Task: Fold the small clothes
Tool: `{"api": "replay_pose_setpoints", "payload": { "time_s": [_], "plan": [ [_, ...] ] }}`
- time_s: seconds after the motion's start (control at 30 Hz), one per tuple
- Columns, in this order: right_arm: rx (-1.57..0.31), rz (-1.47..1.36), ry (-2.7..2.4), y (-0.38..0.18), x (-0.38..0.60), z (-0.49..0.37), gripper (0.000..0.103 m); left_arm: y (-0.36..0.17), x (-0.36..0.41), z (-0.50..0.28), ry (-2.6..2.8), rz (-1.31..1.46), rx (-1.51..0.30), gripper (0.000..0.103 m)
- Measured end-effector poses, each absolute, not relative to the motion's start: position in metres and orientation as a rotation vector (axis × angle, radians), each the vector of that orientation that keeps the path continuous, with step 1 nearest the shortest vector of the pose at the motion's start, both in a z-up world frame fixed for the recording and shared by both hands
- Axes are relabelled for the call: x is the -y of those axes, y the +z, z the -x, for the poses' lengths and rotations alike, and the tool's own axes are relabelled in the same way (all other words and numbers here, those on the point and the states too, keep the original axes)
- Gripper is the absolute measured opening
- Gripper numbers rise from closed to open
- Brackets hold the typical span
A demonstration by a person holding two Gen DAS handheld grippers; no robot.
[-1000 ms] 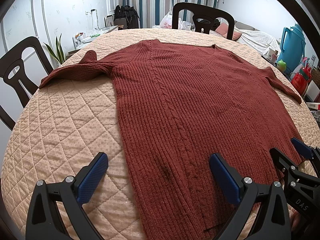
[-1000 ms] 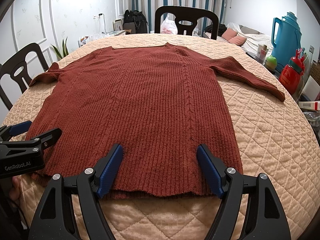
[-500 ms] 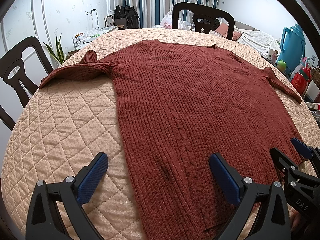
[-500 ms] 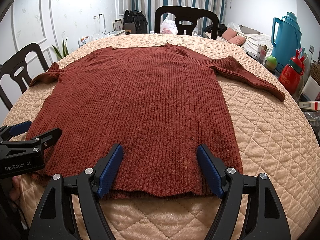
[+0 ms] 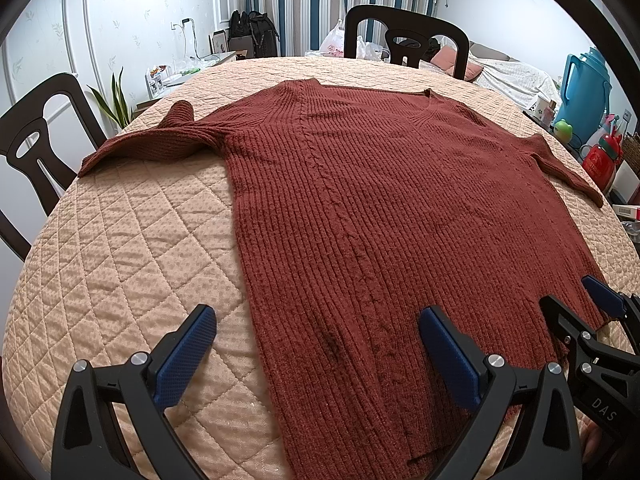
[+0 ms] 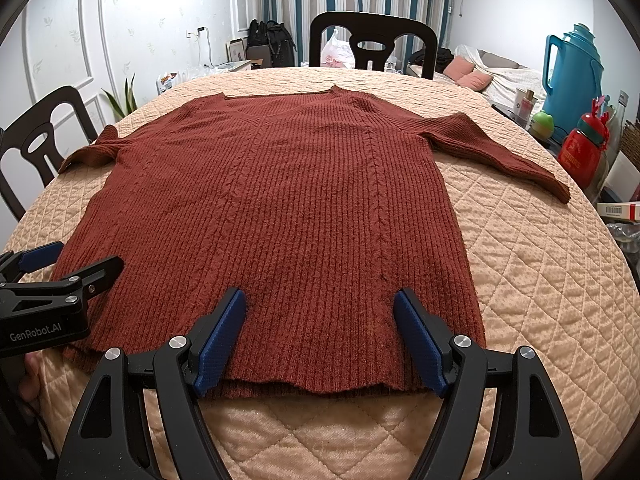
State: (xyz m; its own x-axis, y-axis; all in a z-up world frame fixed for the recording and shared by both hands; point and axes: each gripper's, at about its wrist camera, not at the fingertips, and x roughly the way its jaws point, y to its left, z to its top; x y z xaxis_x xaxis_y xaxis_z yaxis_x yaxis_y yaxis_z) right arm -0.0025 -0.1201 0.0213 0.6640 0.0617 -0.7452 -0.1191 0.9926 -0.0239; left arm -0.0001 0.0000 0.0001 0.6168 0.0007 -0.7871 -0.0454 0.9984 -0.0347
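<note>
A rust-red ribbed knit sweater [image 5: 380, 200] lies flat and spread out on the round quilted table [image 5: 120, 248], V-neck at the far side, both sleeves out to the sides. It also shows in the right wrist view [image 6: 280, 216]. My left gripper [image 5: 316, 328] is open over the sweater's near left hem corner, one finger over the quilt, one over the knit. My right gripper [image 6: 320, 312] is open above the near hem, right of centre. Each gripper shows in the other's view: the right one [image 5: 580, 312] and the left one [image 6: 60, 264]. Neither holds anything.
Dark wooden chairs stand at the far side [image 6: 372, 44] and at the left [image 5: 36, 148]. A teal thermos jug [image 6: 572, 76], a red bottle [image 6: 584, 148] and small items stand beside the table's right edge. The beige quilt [image 6: 540, 280] covers the table around the sweater.
</note>
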Motion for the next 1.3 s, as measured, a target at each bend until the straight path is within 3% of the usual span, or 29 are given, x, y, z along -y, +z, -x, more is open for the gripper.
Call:
{"api": "replay_pose_setpoints", "payload": {
  "time_s": [0.9, 1.3],
  "plan": [
    [-0.833, 0.064, 0.116, 0.029, 0.123, 0.002, 0.076, 0.006, -0.014, 0.004, -0.105, 0.053, -0.92, 0.102],
    [-0.725, 0.059, 0.23, 0.06, 0.096, -0.011, 0.076, 0.04, -0.131, -0.006, 0.11, 0.257, -0.805, 0.102]
  ]
}}
